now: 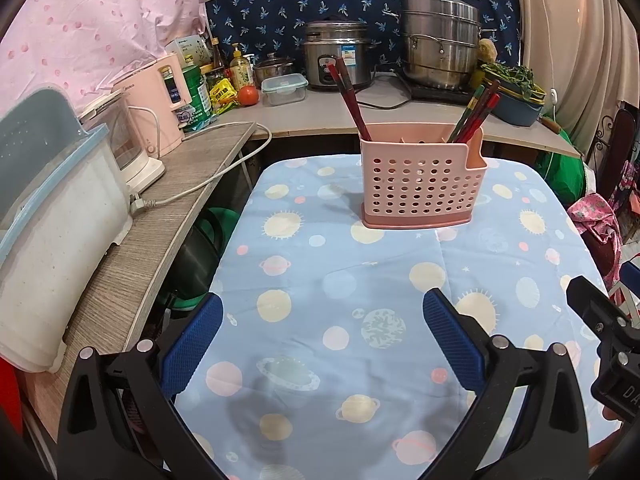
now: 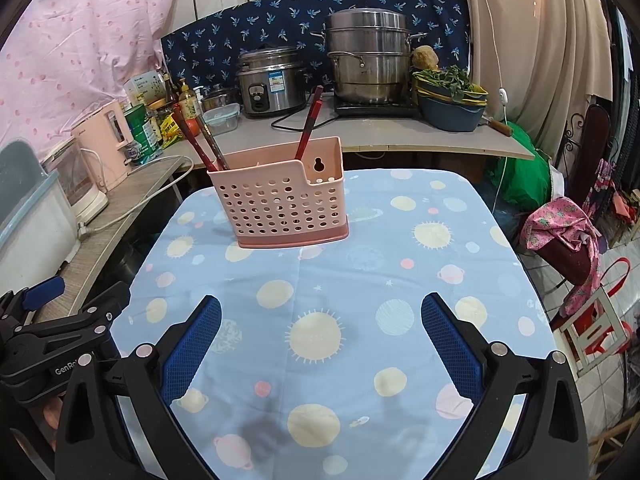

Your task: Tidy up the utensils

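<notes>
Left wrist view: blue tablecloth (image 1: pixel 304 264) with planets and suns, spread across the whole near field. Pink holder (image 1: pixel 422 184) upright toward the far end, perforated front facing the cameras, long side running left to right. Left pair of chopsticks (image 1: pixel 349 96) in the left compartment, tops leaning left and far; right bunch of chopsticks (image 1: pixel 476 114) in the right compartment, tops leaning right. Long axes steep, tips down inside the holder.

Left gripper (image 1: pixel 320 344) low and near, spread wide, nothing between the blue pads (image 1: pixel 192 344). Right gripper (image 2: pixel 320 344) likewise spread wide and empty, hovering over bare cloth, well apart from the holder. No loose utensil visible on the cloth in either view.

Probably either the very start or the close of the job: hard to judge which. Next move, if regrouping is wanted: reach far, close on one stick's upper shaft, lift straight along its axis to clear the rim.
</notes>
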A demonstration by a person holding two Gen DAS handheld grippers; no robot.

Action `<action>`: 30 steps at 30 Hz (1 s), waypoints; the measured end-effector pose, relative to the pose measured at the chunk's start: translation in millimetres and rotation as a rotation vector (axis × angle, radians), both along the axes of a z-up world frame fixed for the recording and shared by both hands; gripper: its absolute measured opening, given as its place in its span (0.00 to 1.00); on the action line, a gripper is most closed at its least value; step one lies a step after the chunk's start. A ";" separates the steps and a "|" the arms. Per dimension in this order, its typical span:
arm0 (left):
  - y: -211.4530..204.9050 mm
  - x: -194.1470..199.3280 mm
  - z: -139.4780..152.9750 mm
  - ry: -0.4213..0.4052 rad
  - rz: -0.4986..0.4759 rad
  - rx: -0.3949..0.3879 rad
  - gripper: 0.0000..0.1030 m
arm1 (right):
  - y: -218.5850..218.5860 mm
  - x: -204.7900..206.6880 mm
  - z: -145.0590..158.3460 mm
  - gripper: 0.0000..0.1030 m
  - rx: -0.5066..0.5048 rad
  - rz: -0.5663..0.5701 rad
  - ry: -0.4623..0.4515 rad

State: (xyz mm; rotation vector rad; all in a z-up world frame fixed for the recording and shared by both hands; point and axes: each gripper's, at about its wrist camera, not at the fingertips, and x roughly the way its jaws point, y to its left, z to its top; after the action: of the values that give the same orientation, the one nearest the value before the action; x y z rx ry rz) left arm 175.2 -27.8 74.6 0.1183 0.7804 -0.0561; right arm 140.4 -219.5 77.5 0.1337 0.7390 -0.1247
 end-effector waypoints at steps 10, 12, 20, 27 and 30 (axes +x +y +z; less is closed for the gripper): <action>-0.6 -0.2 1.4 -0.002 0.003 0.001 0.93 | 0.6 -1.1 -1.0 0.94 -0.001 0.002 0.000; -0.4 -0.4 1.0 -0.002 0.002 0.001 0.93 | 0.9 -1.7 -1.4 0.94 -0.002 0.001 0.001; -0.6 -0.5 0.8 -0.002 0.000 0.000 0.93 | 1.5 -2.6 -2.3 0.94 -0.005 0.002 0.001; -0.5 -0.5 0.5 -0.001 -0.001 -0.001 0.93 | 0.9 -3.1 -2.7 0.94 -0.005 0.002 0.002; -0.5 -0.5 0.4 -0.001 -0.002 -0.001 0.93 | 1.3 -2.6 -2.5 0.94 -0.007 0.002 0.004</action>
State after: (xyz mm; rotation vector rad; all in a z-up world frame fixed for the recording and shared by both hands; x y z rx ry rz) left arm 174.7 -28.3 75.0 0.1178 0.7792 -0.0581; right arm 137.8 -218.2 75.0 0.1256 0.7424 -0.1256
